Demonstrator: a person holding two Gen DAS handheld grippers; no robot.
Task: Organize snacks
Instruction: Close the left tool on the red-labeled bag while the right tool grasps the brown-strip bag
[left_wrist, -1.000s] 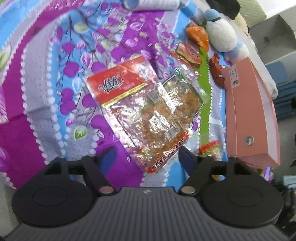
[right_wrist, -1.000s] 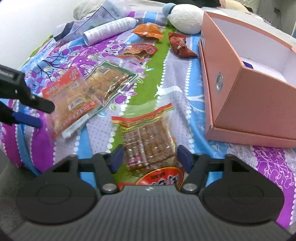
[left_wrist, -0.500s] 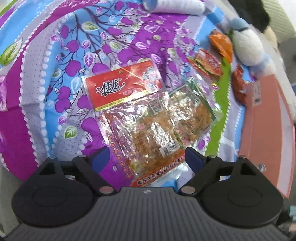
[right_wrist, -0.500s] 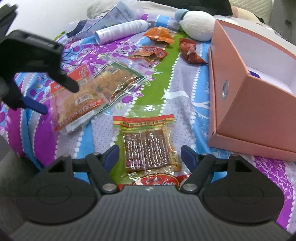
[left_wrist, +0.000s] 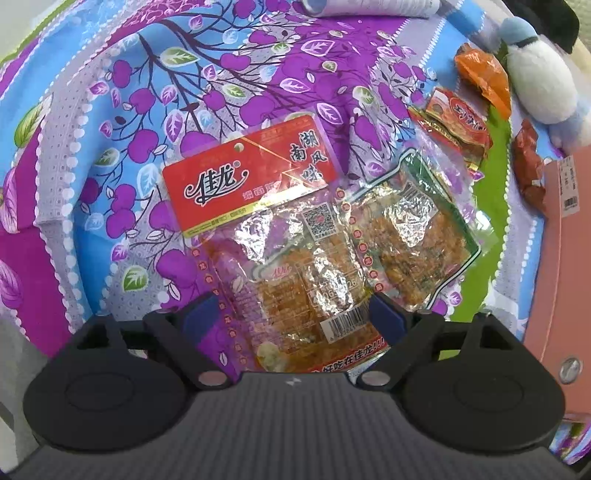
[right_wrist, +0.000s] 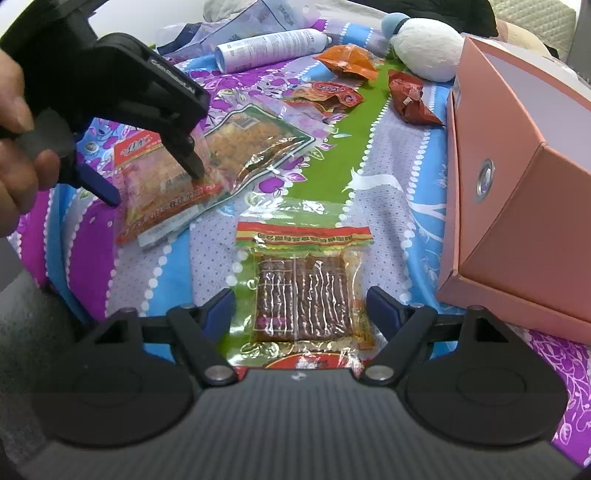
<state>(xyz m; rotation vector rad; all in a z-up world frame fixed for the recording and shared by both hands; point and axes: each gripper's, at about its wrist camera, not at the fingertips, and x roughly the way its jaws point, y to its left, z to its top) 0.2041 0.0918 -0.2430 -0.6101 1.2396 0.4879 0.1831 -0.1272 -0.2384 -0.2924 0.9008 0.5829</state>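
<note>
A red-topped snack pack (left_wrist: 280, 236) lies flat on the flowered cloth, partly over a green-edged pack (left_wrist: 417, 236). My left gripper (left_wrist: 293, 317) is open and straddles the red pack's near end; it also shows in the right wrist view (right_wrist: 155, 181), its fingers down at that pack (right_wrist: 162, 192). My right gripper (right_wrist: 301, 306) is open around a clear pack of brown sticks (right_wrist: 303, 295). An open pink box (right_wrist: 524, 177) stands to the right.
Small orange (right_wrist: 347, 59) and red wrappers (right_wrist: 410, 98), a third red pouch (right_wrist: 328, 94), a white spray can (right_wrist: 269, 48) and a plush toy (right_wrist: 424, 48) lie at the far end. The bed's edge drops off at the left.
My left gripper has moved down and forward over the red-topped pack, so its fingers now flank the pack's near end. My right gripper has pulled back slightly from the brown stick pack.
</note>
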